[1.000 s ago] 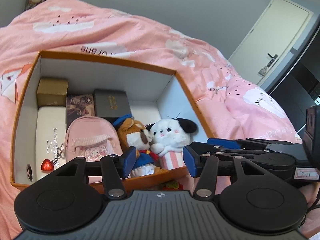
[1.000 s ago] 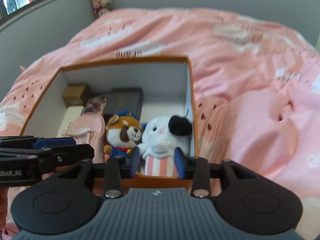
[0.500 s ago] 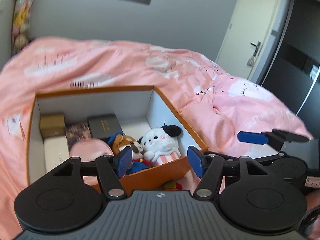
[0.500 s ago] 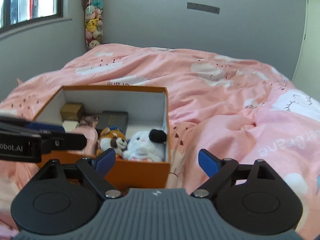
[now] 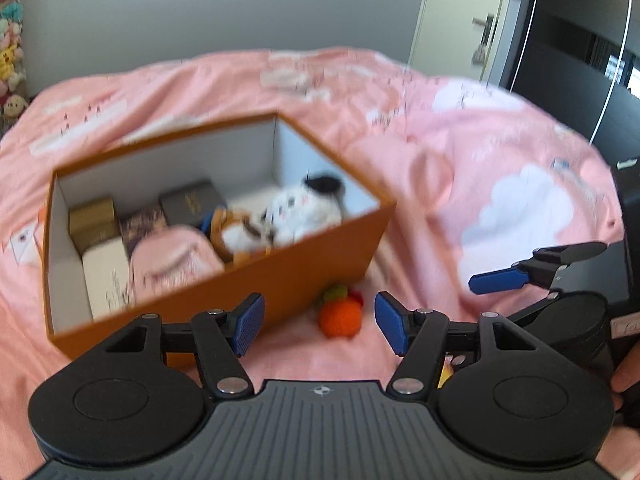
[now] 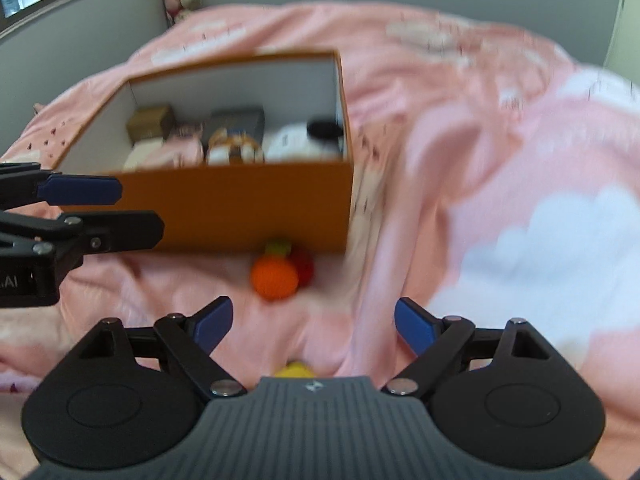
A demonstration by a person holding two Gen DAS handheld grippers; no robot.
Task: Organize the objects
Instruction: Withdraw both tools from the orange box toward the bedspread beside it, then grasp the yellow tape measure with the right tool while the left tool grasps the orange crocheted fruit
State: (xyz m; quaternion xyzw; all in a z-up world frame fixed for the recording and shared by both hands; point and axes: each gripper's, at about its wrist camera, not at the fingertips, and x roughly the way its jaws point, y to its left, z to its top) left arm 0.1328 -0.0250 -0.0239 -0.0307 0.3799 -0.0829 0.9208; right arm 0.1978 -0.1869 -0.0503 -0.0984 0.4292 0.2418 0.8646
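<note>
both grippers have pulled back from the box, jaws apart and empty. the left gripper and right gripper face an orange toy on the bed beside the box; only the right view shows something yellow under it.

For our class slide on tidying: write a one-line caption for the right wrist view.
Open right tongs face an orange crochet toy lying on the pink duvet before the filled orange box.
</note>
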